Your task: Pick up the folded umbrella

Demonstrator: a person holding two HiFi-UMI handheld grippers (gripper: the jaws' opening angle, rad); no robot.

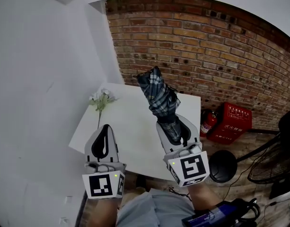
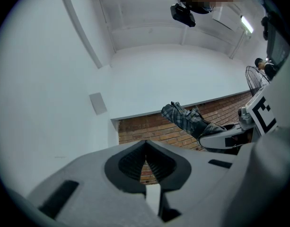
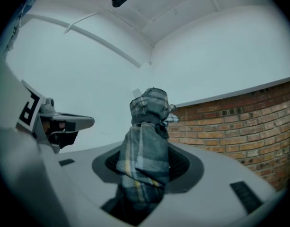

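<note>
The folded umbrella (image 1: 158, 96) is dark blue-grey plaid, wrapped with a strap. My right gripper (image 1: 175, 129) is shut on its lower part and holds it lifted above the white table (image 1: 130, 126), its free end pointing up and away toward the brick wall. In the right gripper view the umbrella (image 3: 147, 150) stands between the jaws and fills the gap. My left gripper (image 1: 103, 142) hangs over the table's near left part, jaws together with nothing between them. In the left gripper view the umbrella (image 2: 187, 119) shows off to the right, clear of the left gripper (image 2: 145, 162).
A white artificial flower (image 1: 101, 100) lies at the table's far left. A red fire extinguisher (image 1: 208, 122) and a red box (image 1: 232, 123) stand on the floor by the brick wall (image 1: 220, 56). A fan (image 1: 272, 167) and a round black base (image 1: 223, 166) are at the right.
</note>
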